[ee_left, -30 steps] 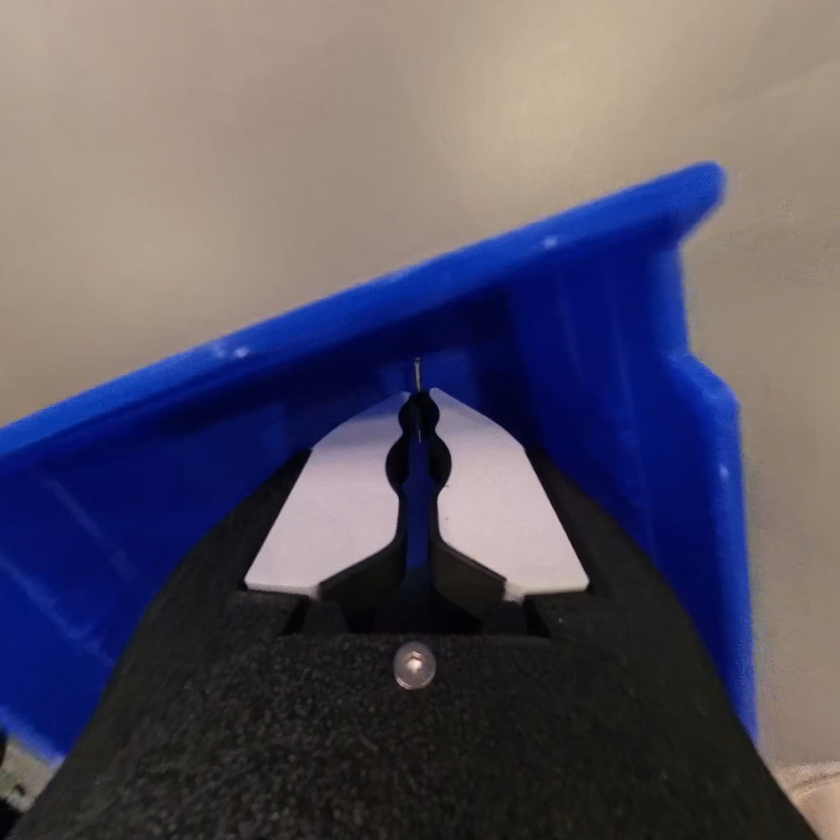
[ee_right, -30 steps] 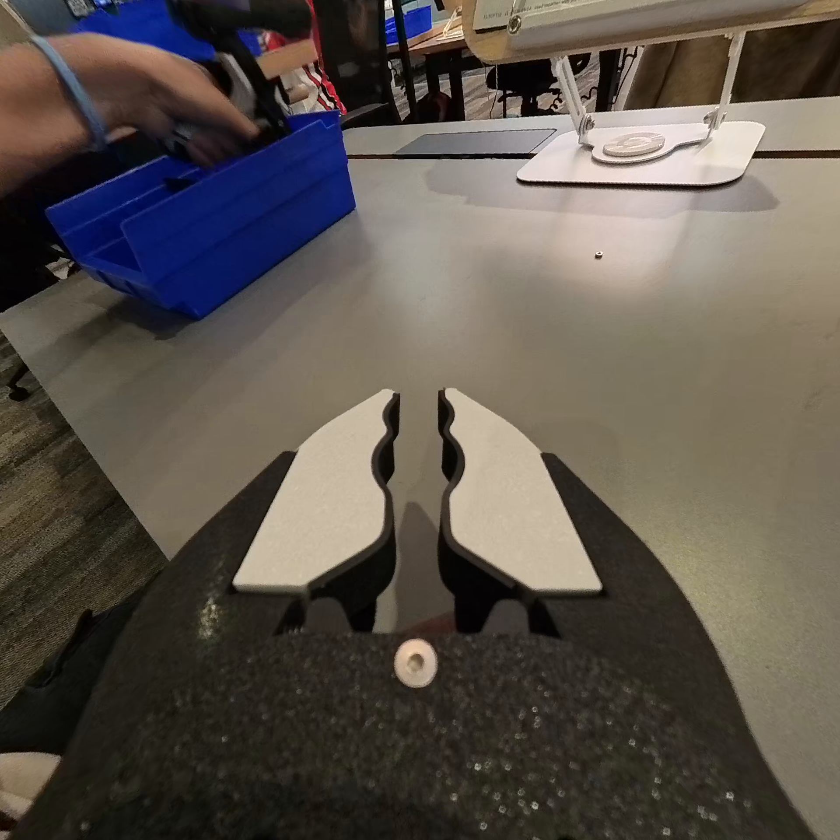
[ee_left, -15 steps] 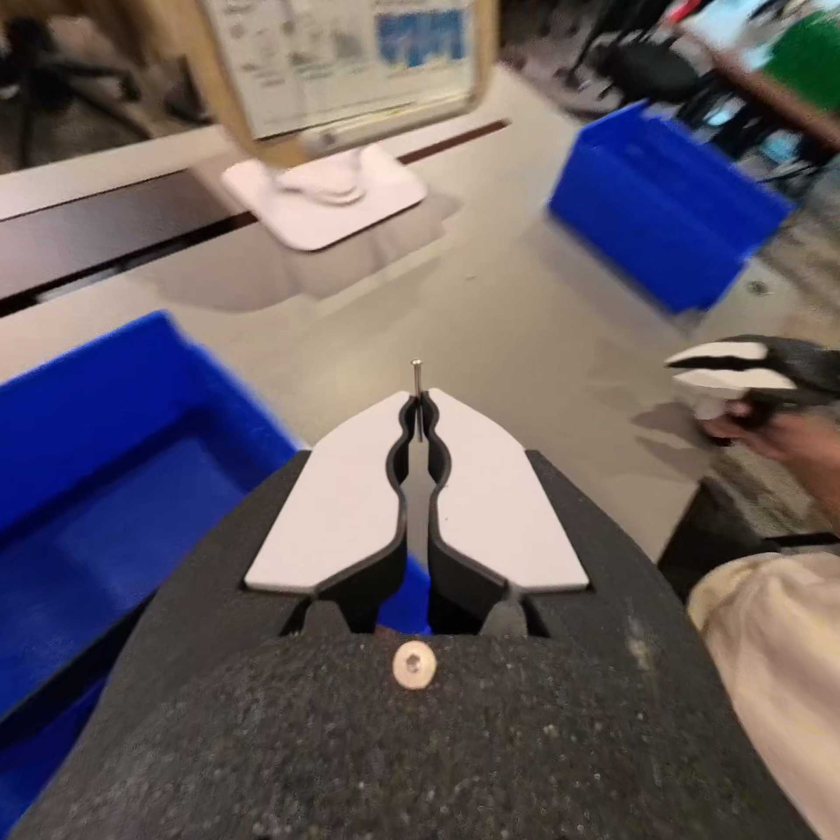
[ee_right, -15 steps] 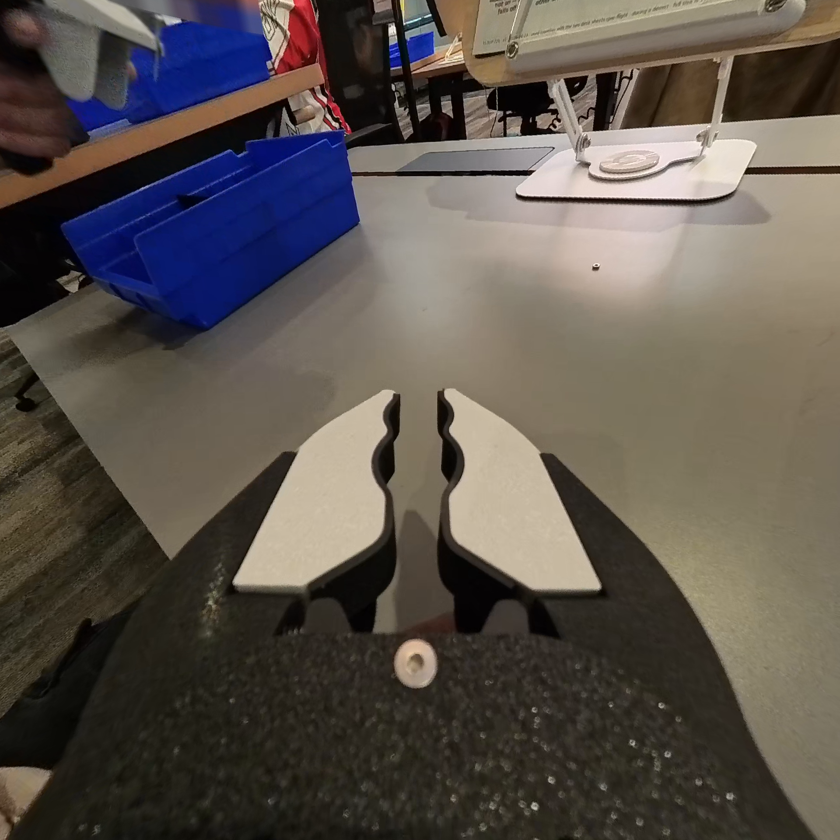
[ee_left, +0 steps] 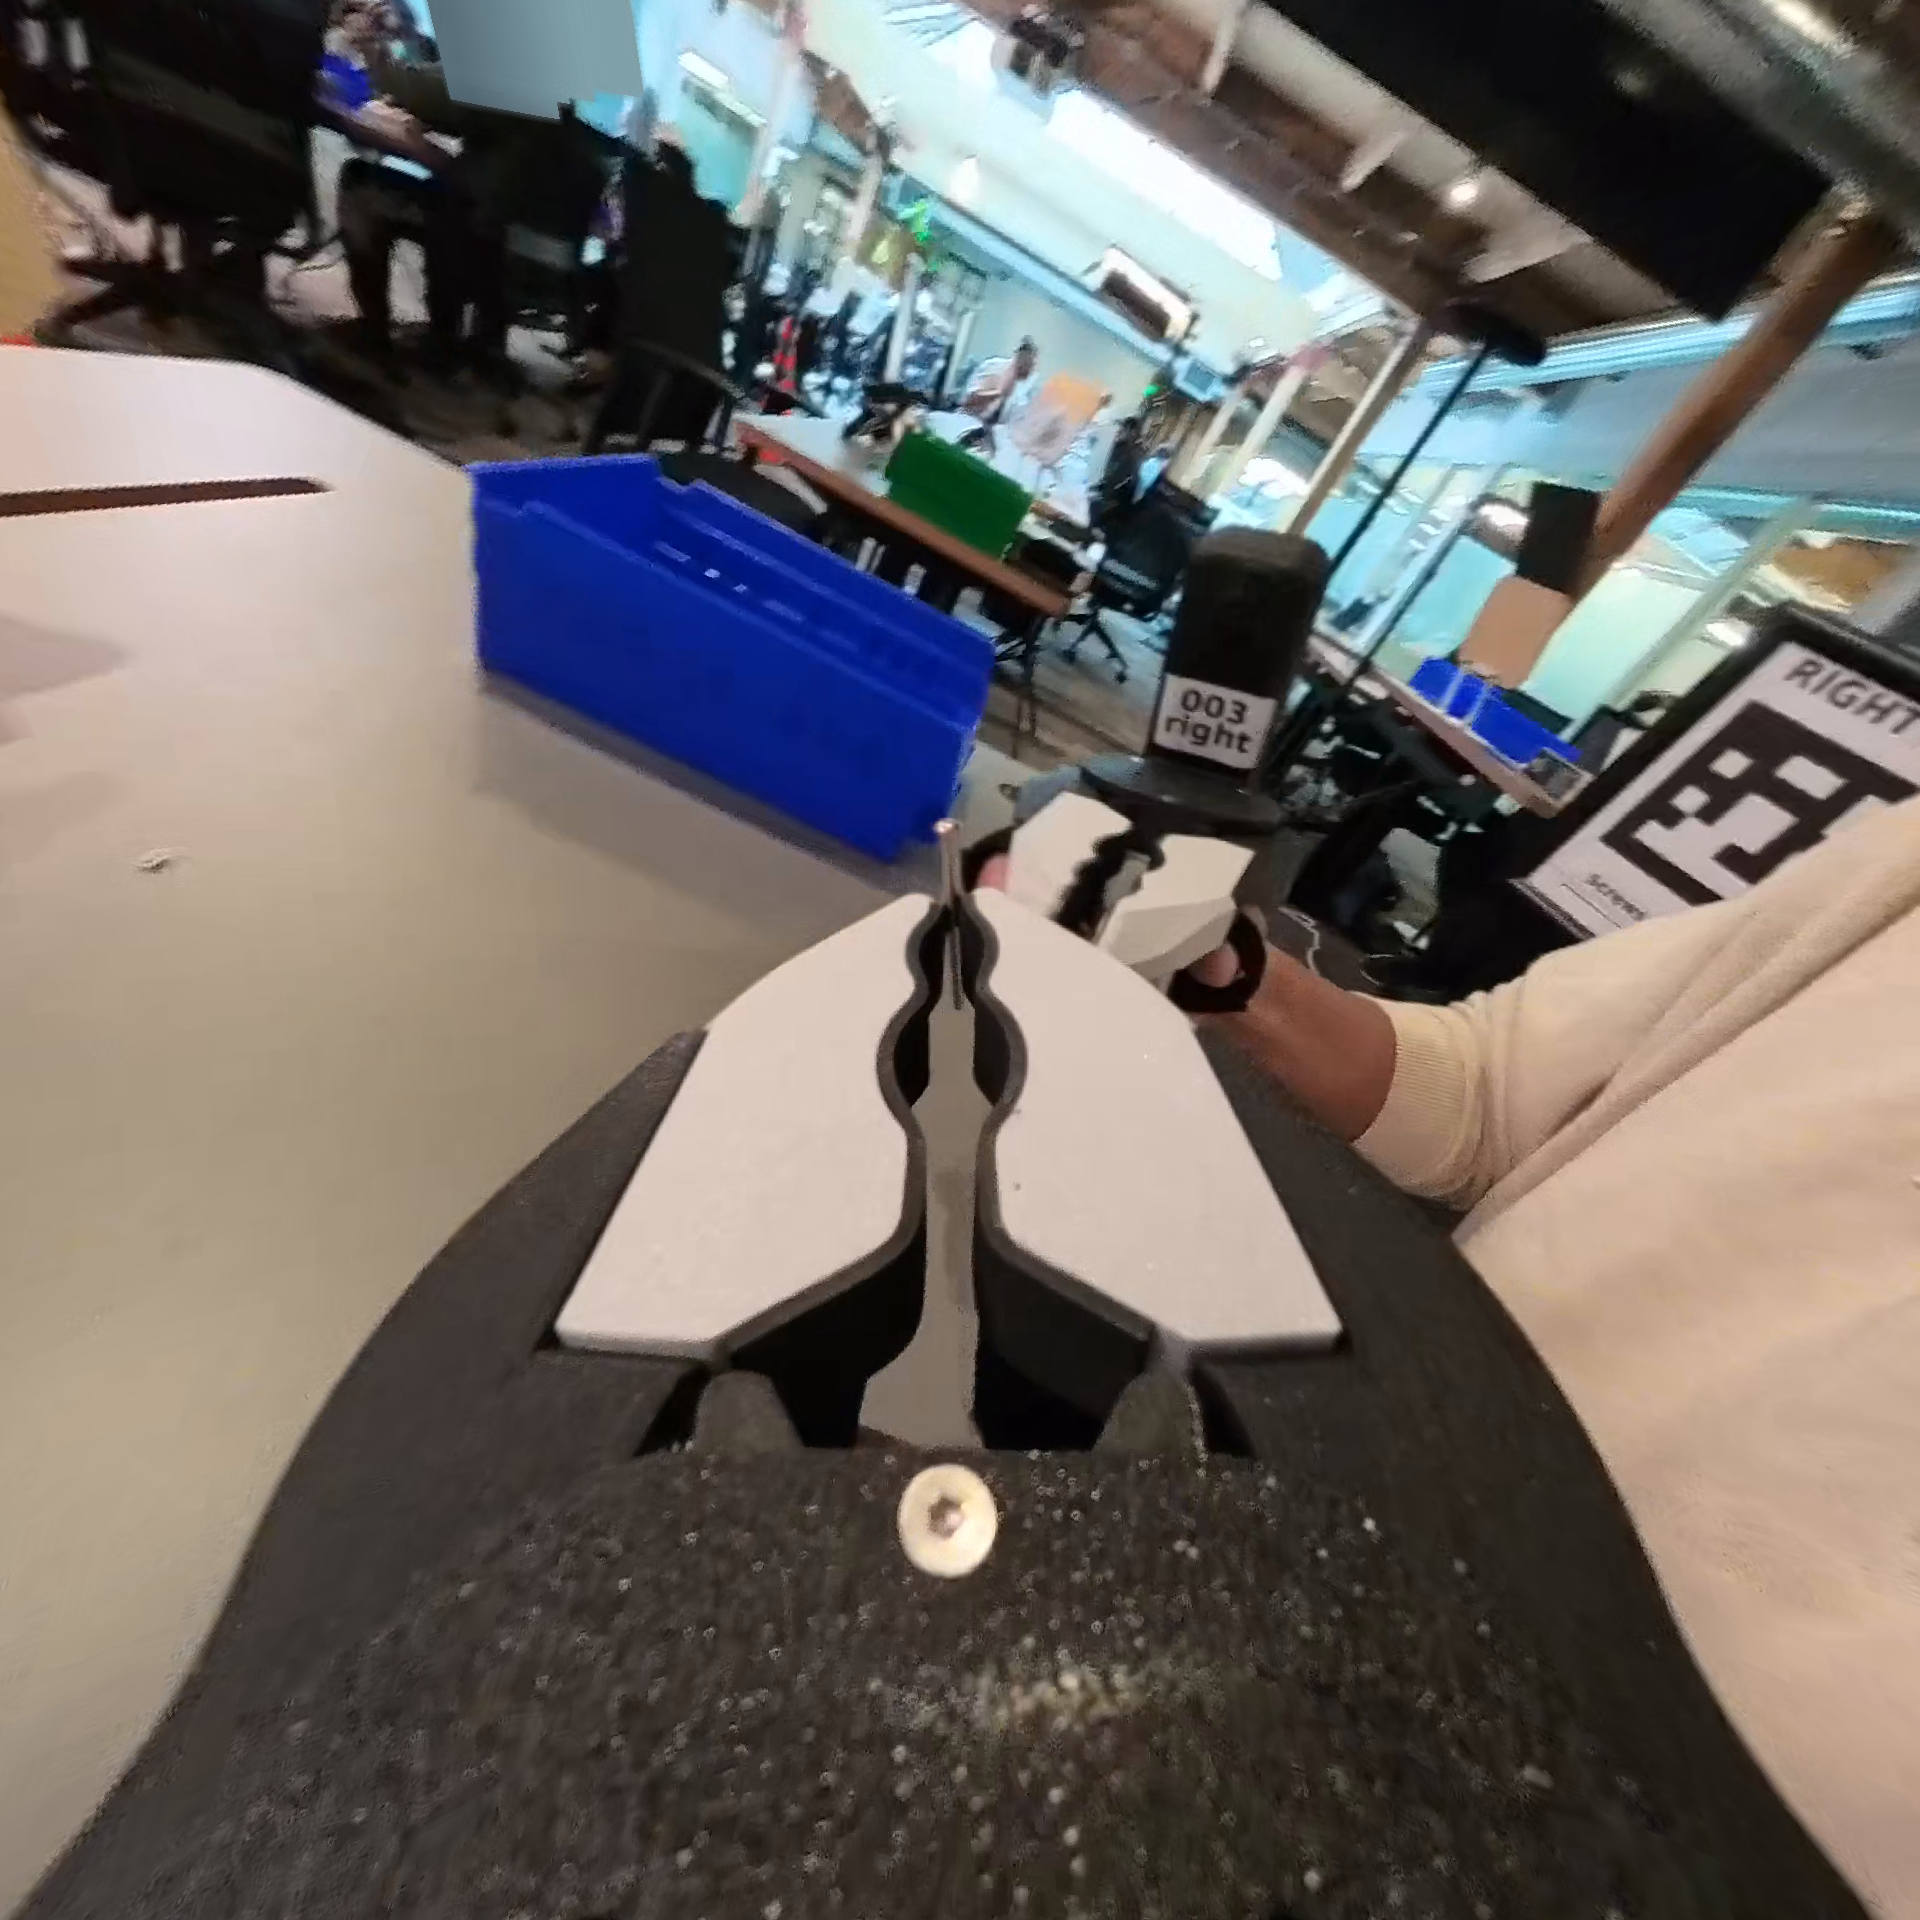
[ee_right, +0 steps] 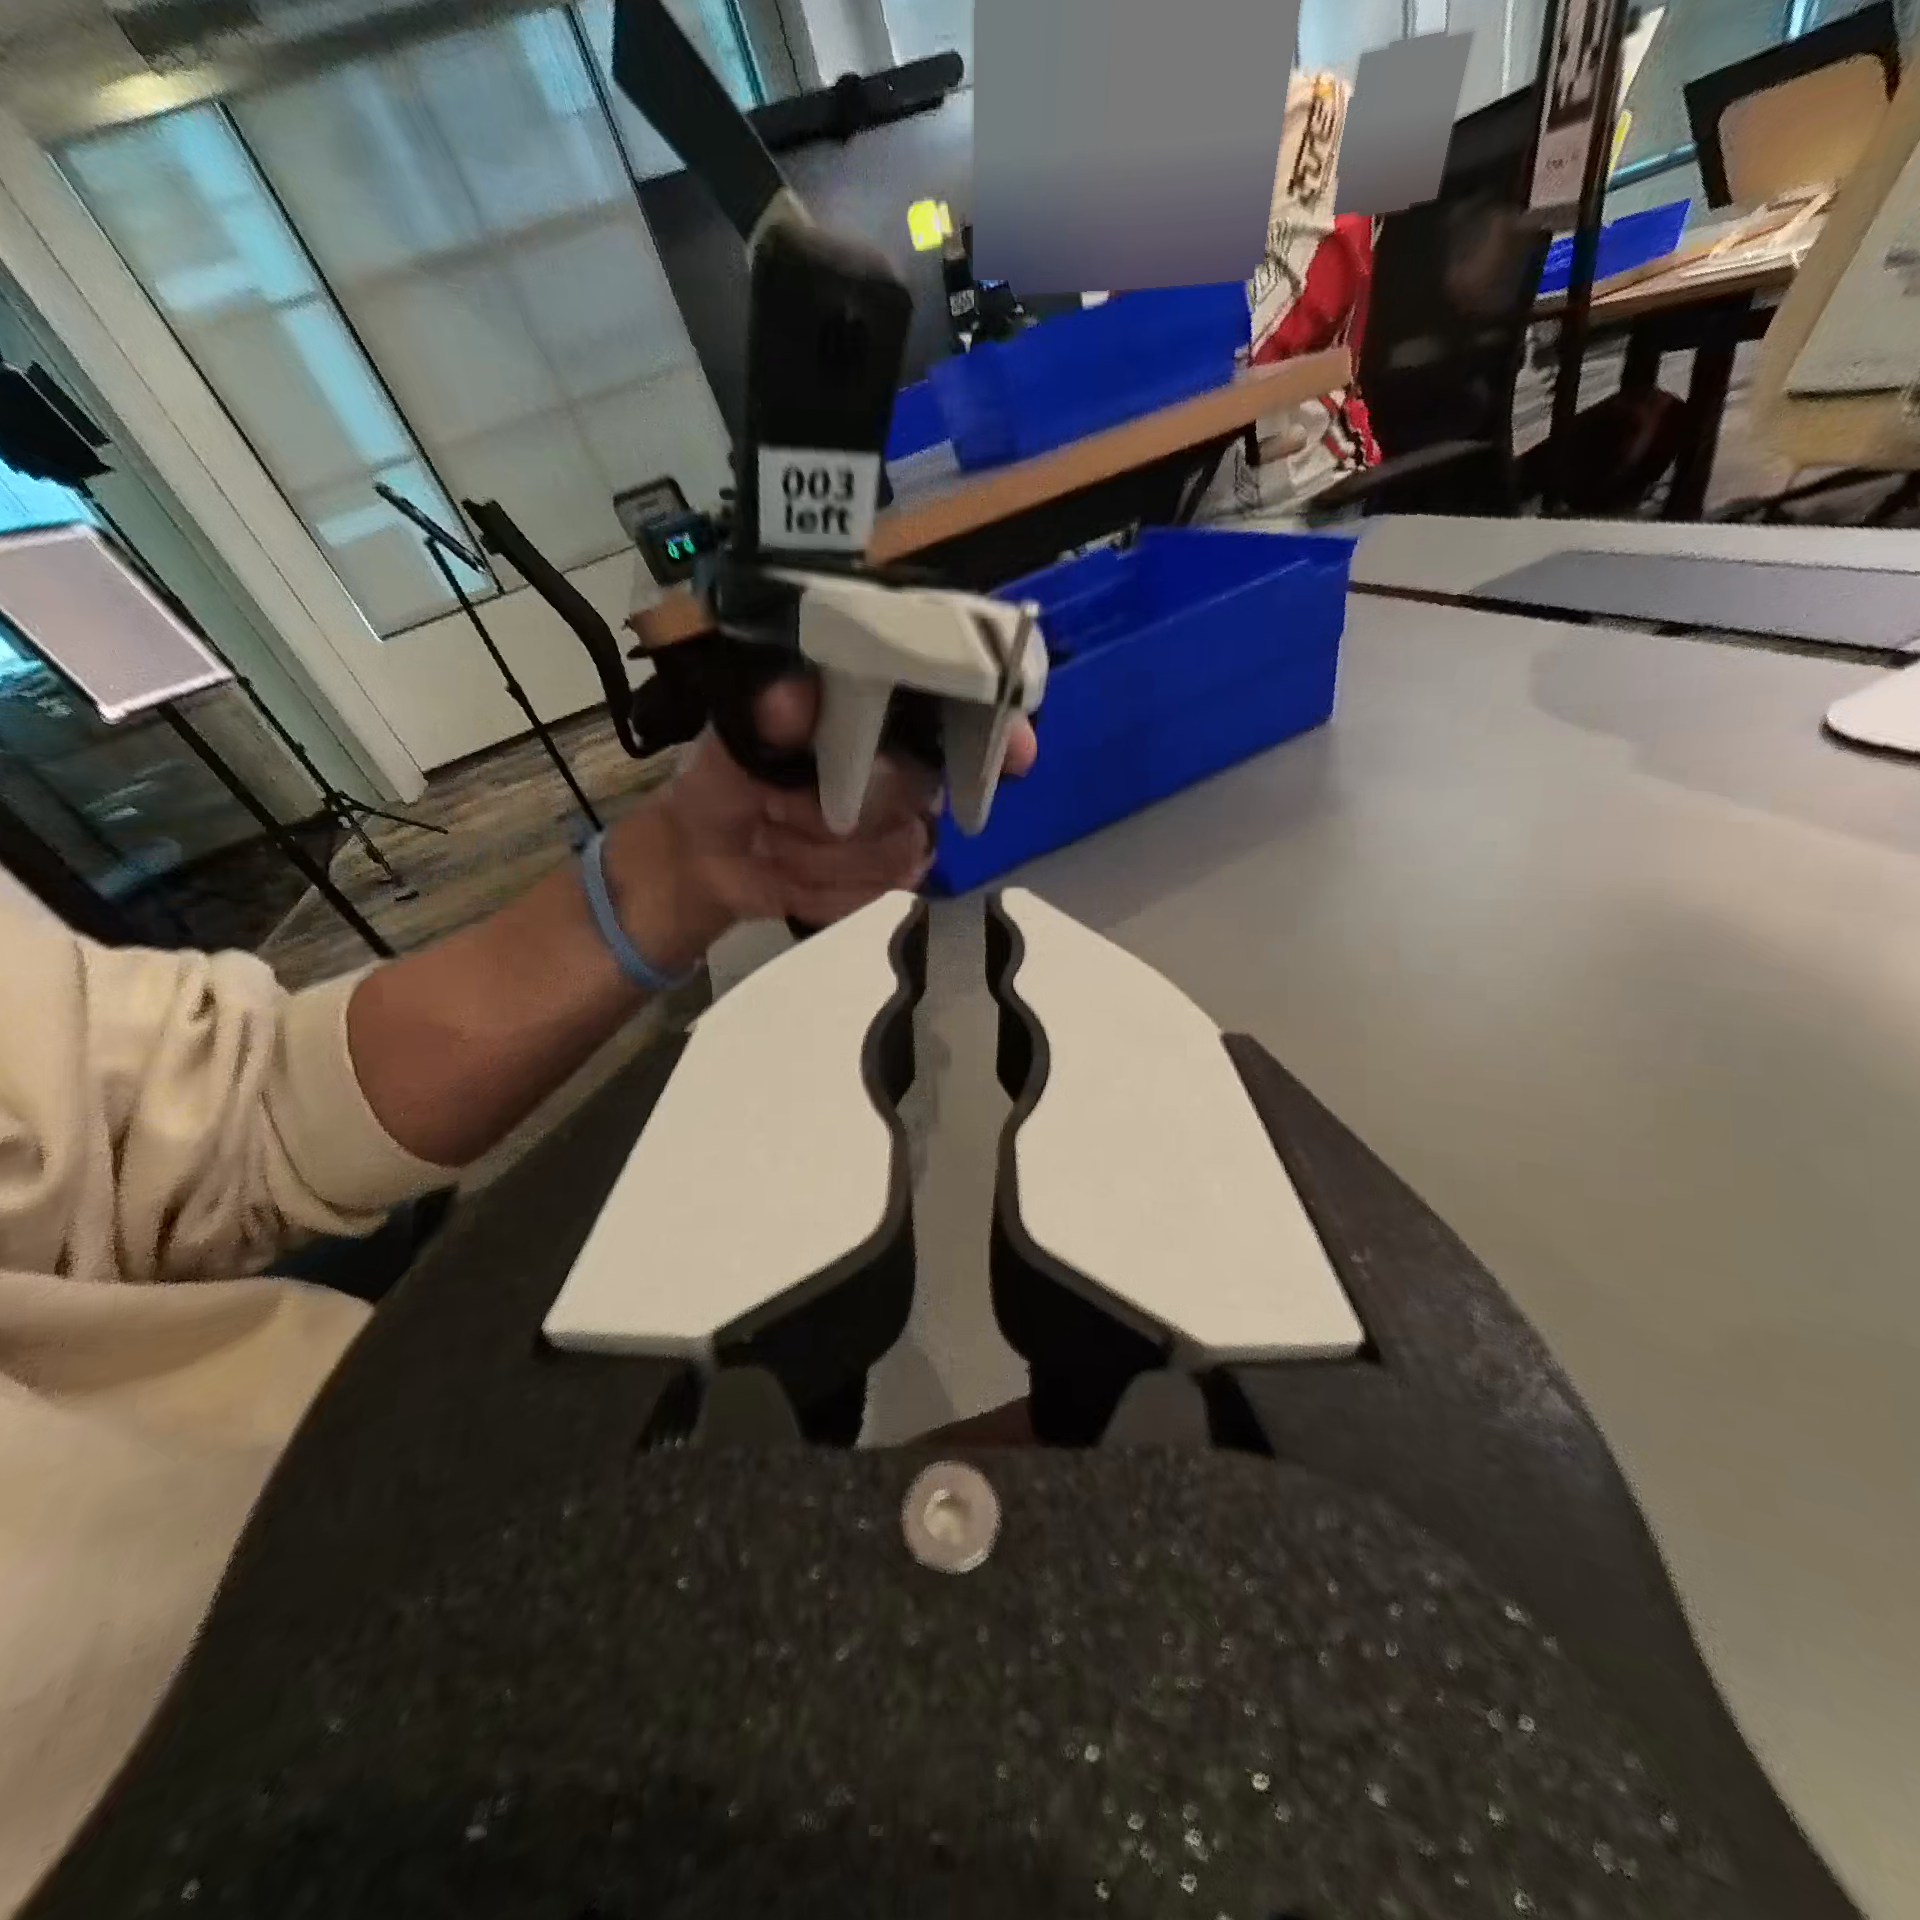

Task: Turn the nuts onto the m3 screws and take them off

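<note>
My left gripper is shut on a thin metal m3 screw. The screw's head sticks out past the fingertips, held above the grey table. My right gripper has a narrow gap between its fingers and holds nothing. It faces the left gripper, which shows with the screw across its tips. The right gripper also shows in the left wrist view, just beyond the screw. A tiny speck, perhaps a nut, lies on the table at the left.
One blue bin stands on the table behind the right gripper, another blue bin behind the left gripper. A white stand base and a dark mat sit at the far right. The person's cream sleeves flank both grippers.
The left gripper has come up out of the blue bin with the screw and swung toward the right gripper. The right gripper has turned left to face it, its gap unchanged.
</note>
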